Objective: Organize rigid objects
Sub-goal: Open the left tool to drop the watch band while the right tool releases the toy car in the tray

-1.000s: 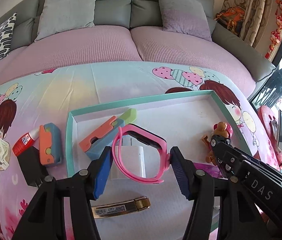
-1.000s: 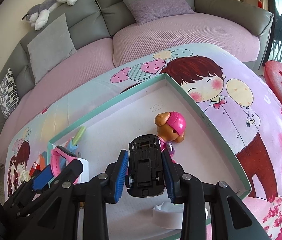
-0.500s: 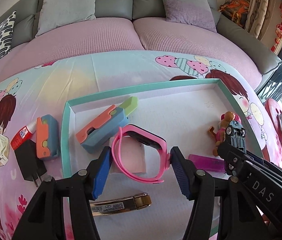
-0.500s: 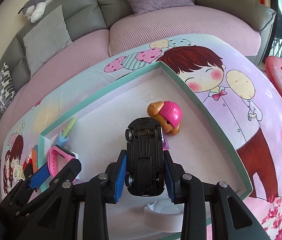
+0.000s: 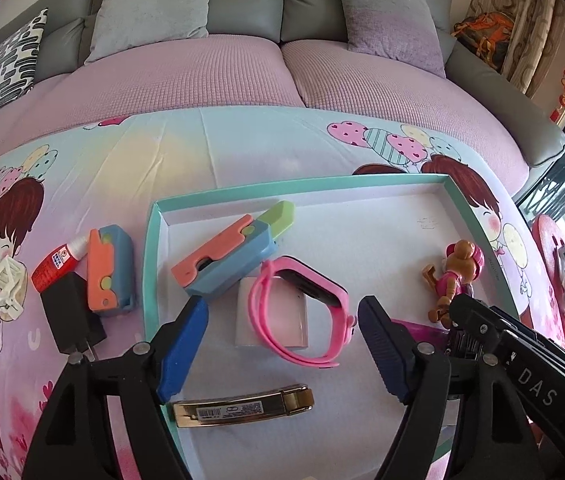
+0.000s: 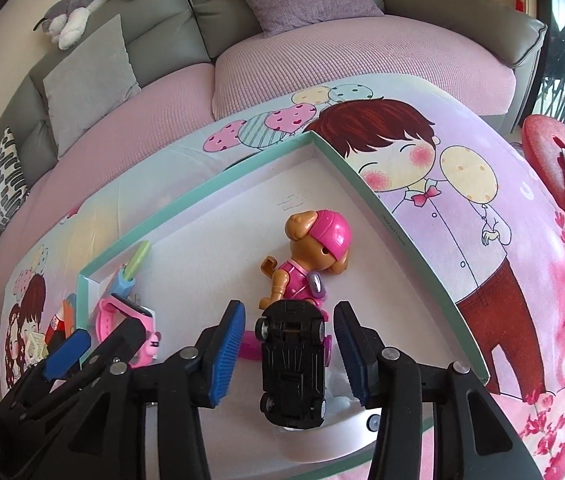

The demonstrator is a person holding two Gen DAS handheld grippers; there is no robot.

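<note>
Both tools just opened up inside the teal box (image 5: 150, 248): left tool (image 5: 282, 354) straddles the pink watch (image 5: 302, 316), right tool (image 6: 288, 356) lets go of the black car (image 6: 292, 368), upside down there.

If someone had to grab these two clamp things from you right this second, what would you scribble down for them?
Left gripper: jaws have just been opening; the pink watch lies between them, released, on a white block in the teal tray.
Right gripper: jaws have just been opening too; the black toy car lies upside down between them, pads clear, by the toy dog.
Done: watch, car, dog, folding toy and gold bar are in the tray.
Left: small orange-blue toy, glue bottle, black charger and white lattice piece on the cloth outside it.
</note>
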